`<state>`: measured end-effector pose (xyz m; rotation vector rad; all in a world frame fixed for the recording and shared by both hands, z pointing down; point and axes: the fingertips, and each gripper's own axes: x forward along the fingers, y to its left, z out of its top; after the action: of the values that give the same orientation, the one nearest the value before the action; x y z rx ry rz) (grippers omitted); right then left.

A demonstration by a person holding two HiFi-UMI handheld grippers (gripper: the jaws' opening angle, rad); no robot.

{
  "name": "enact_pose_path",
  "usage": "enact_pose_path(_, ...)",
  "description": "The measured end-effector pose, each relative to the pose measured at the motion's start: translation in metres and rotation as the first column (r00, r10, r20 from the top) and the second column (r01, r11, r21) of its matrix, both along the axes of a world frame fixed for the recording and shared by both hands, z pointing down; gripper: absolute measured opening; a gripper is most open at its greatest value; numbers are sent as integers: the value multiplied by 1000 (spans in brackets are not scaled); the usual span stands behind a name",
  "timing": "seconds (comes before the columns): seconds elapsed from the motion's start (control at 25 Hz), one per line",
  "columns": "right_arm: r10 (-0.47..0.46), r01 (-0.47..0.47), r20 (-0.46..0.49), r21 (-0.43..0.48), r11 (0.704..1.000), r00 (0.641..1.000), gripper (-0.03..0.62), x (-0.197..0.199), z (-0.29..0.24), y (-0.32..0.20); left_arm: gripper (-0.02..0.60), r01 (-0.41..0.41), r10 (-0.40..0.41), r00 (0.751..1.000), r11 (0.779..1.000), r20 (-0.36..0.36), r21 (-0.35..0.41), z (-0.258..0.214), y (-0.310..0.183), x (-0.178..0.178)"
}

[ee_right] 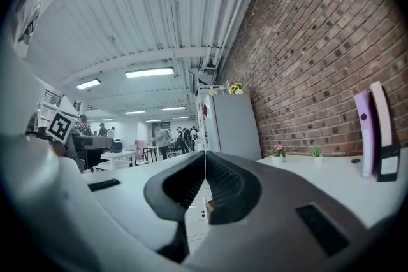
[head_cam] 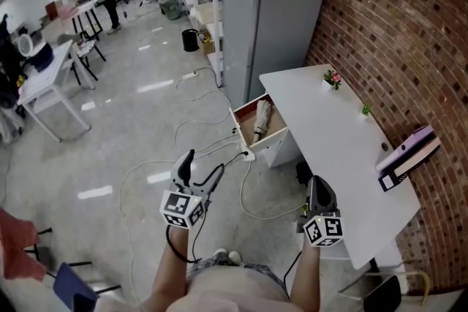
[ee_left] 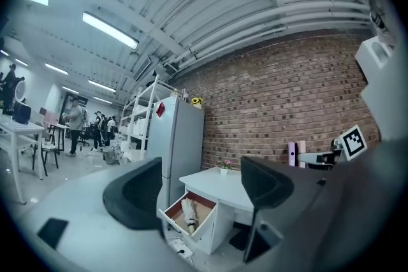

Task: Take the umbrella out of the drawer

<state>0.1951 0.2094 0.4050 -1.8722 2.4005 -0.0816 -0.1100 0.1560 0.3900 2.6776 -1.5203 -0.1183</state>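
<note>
The beige folded umbrella [head_cam: 262, 120] lies in the open drawer [head_cam: 242, 130] of the white desk [head_cam: 329, 135], a good way ahead of both grippers. My left gripper [head_cam: 205, 170] is held level over the floor, open, with nothing between its jaws. In the left gripper view the umbrella [ee_left: 189, 214] and drawer [ee_left: 174, 220] show far off between the spread jaws of that gripper [ee_left: 201, 194]. My right gripper [head_cam: 316, 183] hovers by the desk's near edge, its jaws pressed together and empty. The right gripper view shows the right gripper [ee_right: 205, 183] shut.
A tall grey cabinet [head_cam: 270, 11] stands behind the desk against the brick wall. A power strip [head_cam: 247, 155] and cables trail over the floor by the drawer. Folders [head_cam: 408, 156] and a small potted plant [head_cam: 333, 78] sit on the desk. White tables [head_cam: 44, 77] and people are far left.
</note>
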Motion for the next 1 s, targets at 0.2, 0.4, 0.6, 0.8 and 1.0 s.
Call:
enact_pose_path(0.2,-16,16,-2,-2,1000,1000,20,7,6,-7,371,30,-30,1000,999,5,-15,11,5,4)
enact_pose_path(0.4,-47,47,-10,-22,999,999,20,7,16,-21,371,48,-47,999,998,7,-32,24,-2,8)
enact_pose_path(0.6,-50,50,-6,-42,998,999,20,10,26,-44,371,49,-48,999,998,17,-47,33,-24,15)
enact_pose_path(0.8,-50,50,-6,-56,997,999,20,11,32,-84,371,37,-35,999,998,25,-54,38,-65,21)
enact_pose_path(1.0,-36,36,-1,-69,997,999,20,9,40,-135,371,24,-22,1000,997,23,-78,46,-124,22)
